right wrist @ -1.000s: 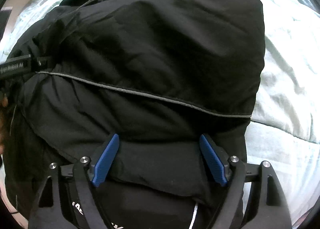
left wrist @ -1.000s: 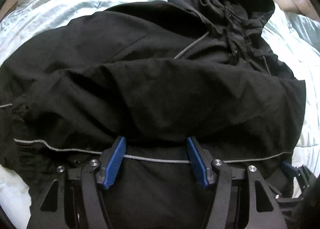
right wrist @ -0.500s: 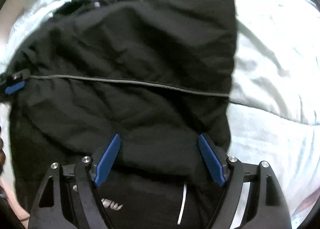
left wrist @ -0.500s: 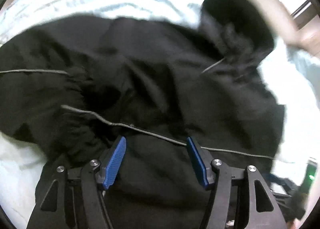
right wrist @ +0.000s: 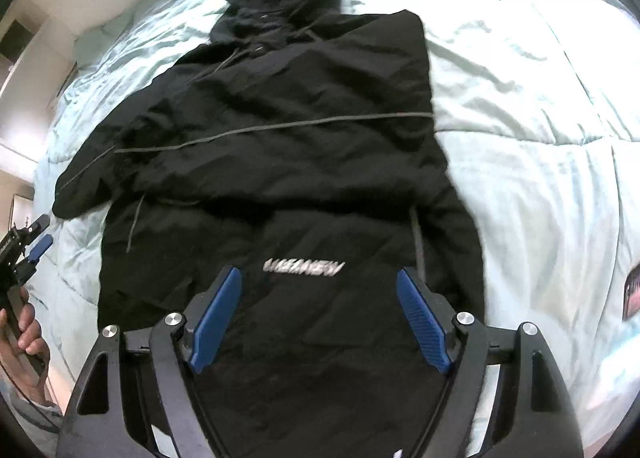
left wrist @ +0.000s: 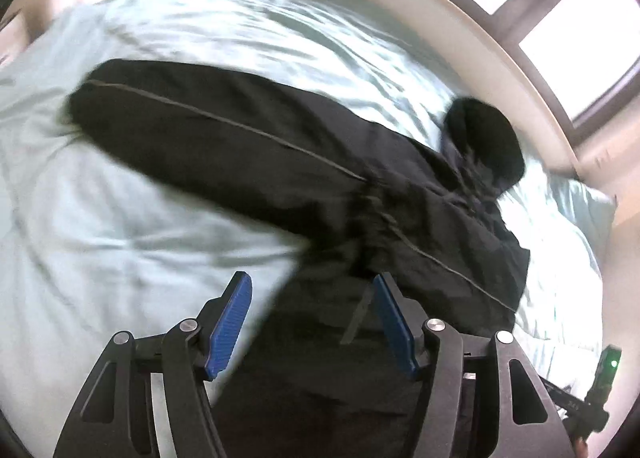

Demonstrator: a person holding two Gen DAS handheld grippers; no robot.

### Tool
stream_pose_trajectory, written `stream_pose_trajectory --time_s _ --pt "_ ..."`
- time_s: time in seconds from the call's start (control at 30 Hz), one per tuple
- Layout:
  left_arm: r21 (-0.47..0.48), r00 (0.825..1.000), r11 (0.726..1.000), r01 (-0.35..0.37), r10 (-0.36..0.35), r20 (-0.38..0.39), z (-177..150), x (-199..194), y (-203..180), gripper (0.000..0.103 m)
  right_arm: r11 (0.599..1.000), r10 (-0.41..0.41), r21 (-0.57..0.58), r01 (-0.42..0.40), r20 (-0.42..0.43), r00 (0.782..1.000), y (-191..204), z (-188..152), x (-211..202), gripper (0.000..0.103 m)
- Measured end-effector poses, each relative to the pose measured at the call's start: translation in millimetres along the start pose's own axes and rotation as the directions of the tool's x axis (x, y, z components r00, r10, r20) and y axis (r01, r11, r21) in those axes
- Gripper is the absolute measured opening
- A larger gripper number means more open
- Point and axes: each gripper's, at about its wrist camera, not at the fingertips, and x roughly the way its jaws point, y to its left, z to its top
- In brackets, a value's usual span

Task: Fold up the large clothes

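A large black hooded jacket (right wrist: 288, 161) with a thin grey stripe and a white logo lies on a pale green bedspread (right wrist: 532, 185), hood at the far end. One side looks folded over the body; the other sleeve (left wrist: 192, 137) stretches out to the left in the left wrist view. My right gripper (right wrist: 318, 318) is open and empty above the jacket's lower part. My left gripper (left wrist: 312, 322) is open and empty above the jacket's left edge; it also shows in the right wrist view (right wrist: 34, 246), held by a hand.
The bedspread (left wrist: 120, 242) surrounds the jacket on all sides. A pale headboard or wall (left wrist: 460, 25) and a window (left wrist: 580, 5) lie beyond the bed. A pillow (left wrist: 576, 197) sits at the far right. A dark red item (right wrist: 632, 294) lies at the right edge.
Both grippers have lifted up and back from the jacket, so much more of it and the bed shows. The left view has swung left, and the sleeve now shows stretched out.
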Motion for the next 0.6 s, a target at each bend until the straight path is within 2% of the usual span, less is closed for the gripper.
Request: stream_pose_trajectory --time_s 0.13,0.3,0.5,0.6 --pt "-0.066 1.0 0.998 -0.01 0.011 0.028 19.2 -23.8 67.2 0.065 1.0 0.007 -0.013 -0.007 0.01 1.0 39.8 -13.1 -2.7 0.083" --pt "-0.133 0.998 0.991 -0.004 0.013 0.065 53.0 -28.4 132.0 0.065 1.0 -0.002 -0.009 0.002 0.011 1.0 84.0 -20.7 3.4 0.083" --pt "-0.269 0.997 0.963 0.01 0.009 0.071 100.0 6.7 203.1 0.065 0.998 -0.061 -0.008 0.061 -0.037 0.997 117.5 -25.4 21.5 0.083" --pt "-0.32 0.997 0.948 -0.008 0.03 0.064 122.8 31.8 226.1 0.065 0.995 -0.095 -0.005 0.095 -0.066 0.993 126.8 -23.9 31.7 0.083"
